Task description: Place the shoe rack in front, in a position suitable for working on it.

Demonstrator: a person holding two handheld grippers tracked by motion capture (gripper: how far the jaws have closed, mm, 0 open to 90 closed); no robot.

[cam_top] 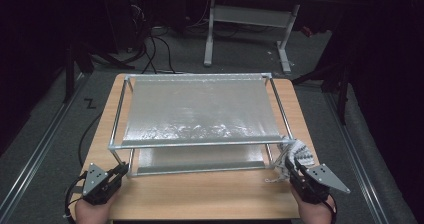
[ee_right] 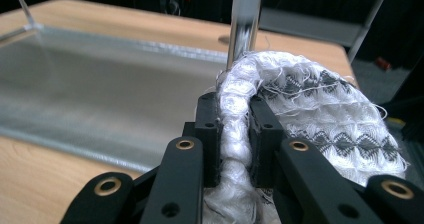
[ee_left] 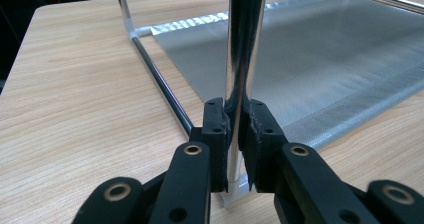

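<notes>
A metal tube rack with two silvery fabric shelves stands on the wooden table. My left gripper is at the rack's front left corner. In the left gripper view its jaws are shut on the upright corner post. My right gripper is at the front right corner, shut on a white knitted cloth with grey zigzag bands. The right gripper view has the jaws pinching the cloth's rolled edge, with the rest of the cloth bulging to the right, close against the right post.
The lower shelf lies flat on the table inside the frame. Bare wood runs along the front edge between my hands. Beyond the table are a desk frame, floor cables and a floor rail on the left.
</notes>
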